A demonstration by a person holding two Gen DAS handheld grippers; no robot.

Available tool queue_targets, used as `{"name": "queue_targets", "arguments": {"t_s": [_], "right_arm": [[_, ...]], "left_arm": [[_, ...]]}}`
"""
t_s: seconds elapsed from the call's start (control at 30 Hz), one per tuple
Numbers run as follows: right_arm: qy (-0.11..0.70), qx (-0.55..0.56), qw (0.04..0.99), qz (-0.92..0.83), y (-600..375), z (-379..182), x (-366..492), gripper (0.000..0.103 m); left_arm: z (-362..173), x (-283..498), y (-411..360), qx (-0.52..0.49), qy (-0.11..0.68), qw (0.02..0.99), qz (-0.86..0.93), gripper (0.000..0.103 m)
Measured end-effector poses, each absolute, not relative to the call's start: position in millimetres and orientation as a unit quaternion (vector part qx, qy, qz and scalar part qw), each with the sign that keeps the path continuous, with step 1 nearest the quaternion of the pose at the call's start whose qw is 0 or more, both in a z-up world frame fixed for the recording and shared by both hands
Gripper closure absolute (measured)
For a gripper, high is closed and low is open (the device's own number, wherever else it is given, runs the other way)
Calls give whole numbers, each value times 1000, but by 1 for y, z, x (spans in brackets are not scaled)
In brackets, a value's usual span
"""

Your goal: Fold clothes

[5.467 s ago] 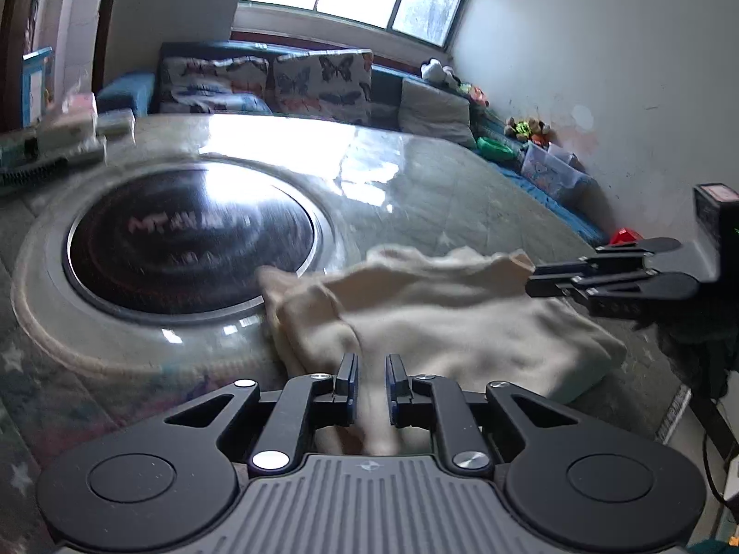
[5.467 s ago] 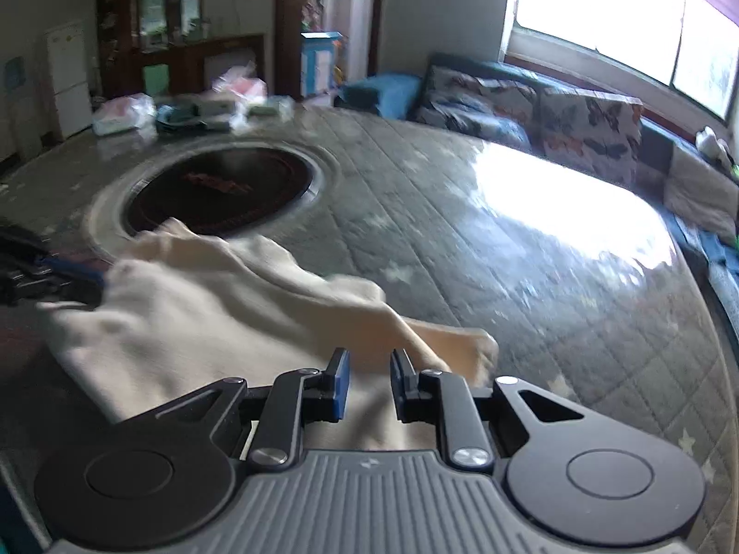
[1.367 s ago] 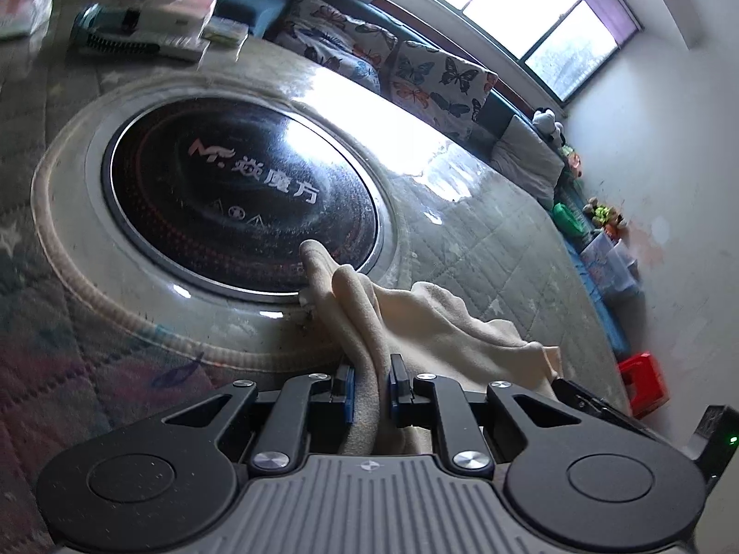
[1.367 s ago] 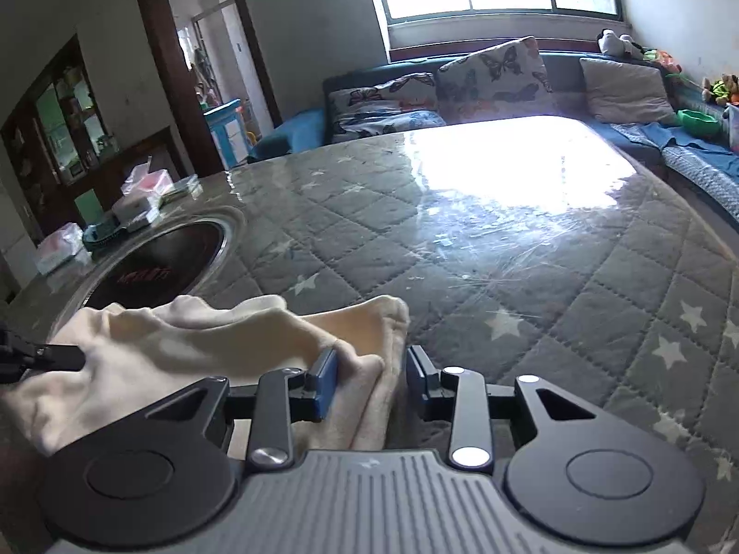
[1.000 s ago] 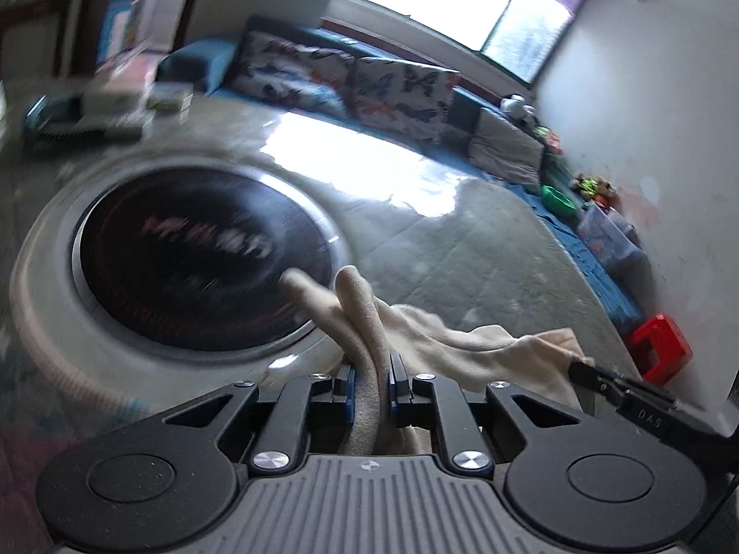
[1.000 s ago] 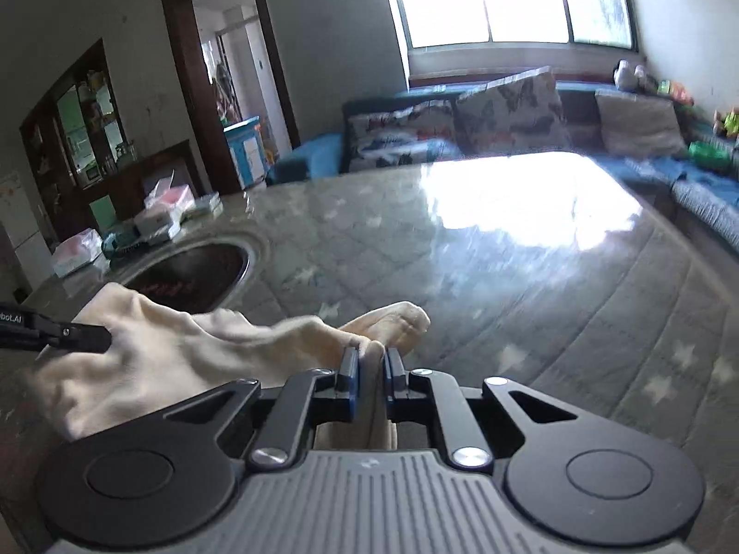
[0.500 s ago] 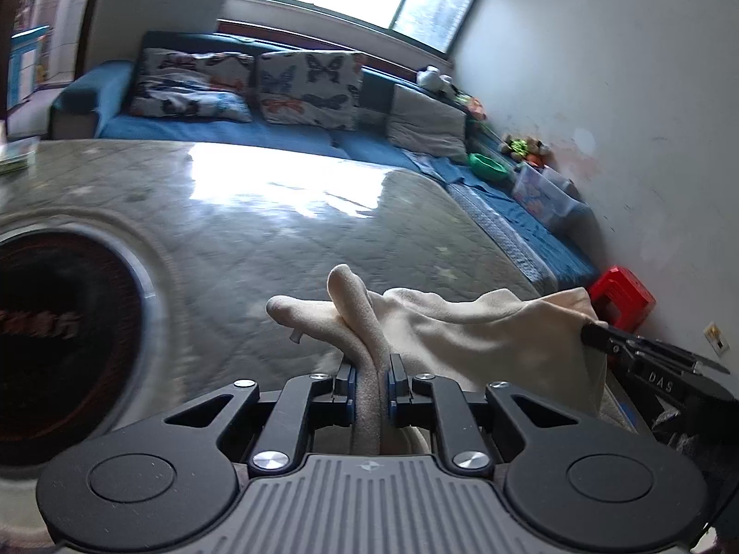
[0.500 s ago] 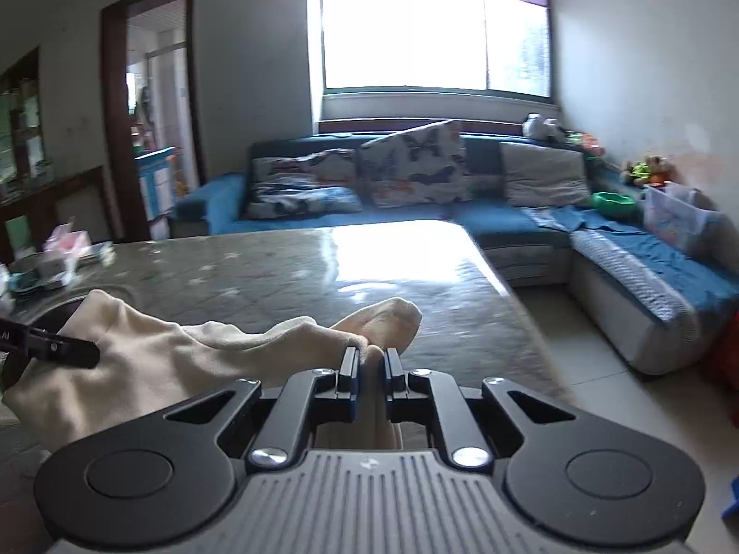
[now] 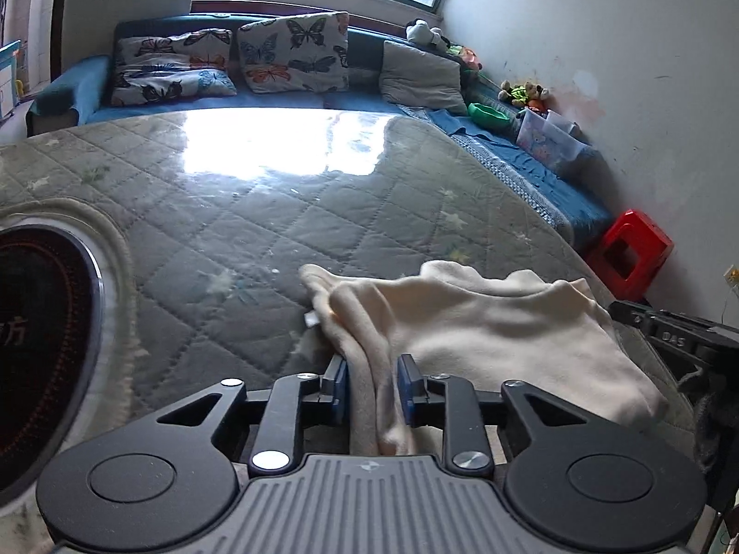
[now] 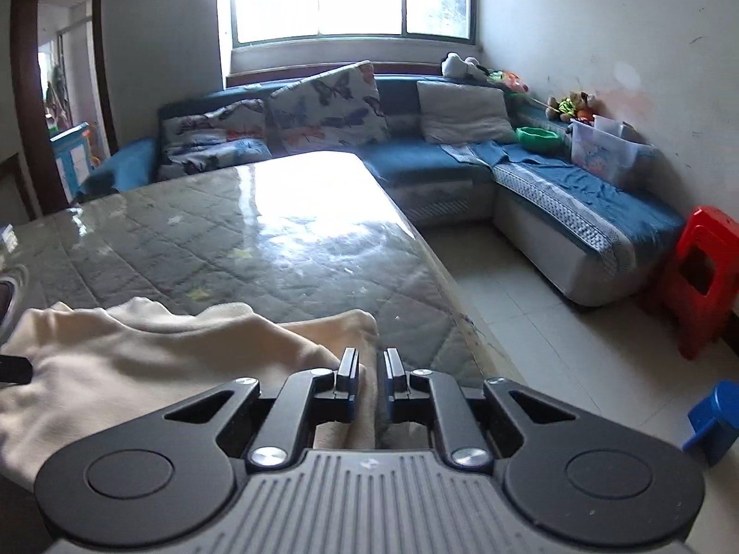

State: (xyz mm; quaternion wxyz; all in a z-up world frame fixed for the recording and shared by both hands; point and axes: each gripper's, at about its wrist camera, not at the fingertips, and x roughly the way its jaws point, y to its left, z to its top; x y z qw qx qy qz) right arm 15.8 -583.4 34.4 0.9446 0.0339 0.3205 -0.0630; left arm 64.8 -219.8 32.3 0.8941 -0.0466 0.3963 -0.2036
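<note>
A cream folded garment [image 9: 485, 323] lies on the quilted grey table [image 9: 258, 212], near its right edge. My left gripper [image 9: 372, 369] is open, its jaws apart around the garment's bunched left edge. In the right wrist view the garment [image 10: 152, 360] fills the lower left. My right gripper [image 10: 368, 369] stands at the garment's right end with a narrow gap between the jaws and cloth lying in it. The right gripper's tip [image 9: 669, 337] shows at the right of the left wrist view.
A round black hotplate [image 9: 41, 351] is set into the table at the left. The table's right edge [image 10: 443, 277] drops to a tiled floor. A blue sofa [image 10: 531, 171] with cushions, a red stool [image 10: 702, 272] and a blue stool [image 10: 713, 420] stand beyond.
Both grippers carried the lifted garment to the right and set it down near the table's right edge. The left jaws have opened off the cloth and the right jaws have eased slightly apart.
</note>
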Motion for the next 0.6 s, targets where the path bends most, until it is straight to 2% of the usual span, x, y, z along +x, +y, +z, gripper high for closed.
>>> {"name": "queue_targets", "arguments": {"t_s": [0.17, 0.6], "right_arm": [[305, 28, 952, -4, -558, 54, 22, 92], [332, 41, 942, 15, -531, 24, 63, 91]], "left_arm": [[39, 72, -228, -32, 382, 903, -194, 74], [22, 102, -258, 22, 382, 900, -207, 74]]}}
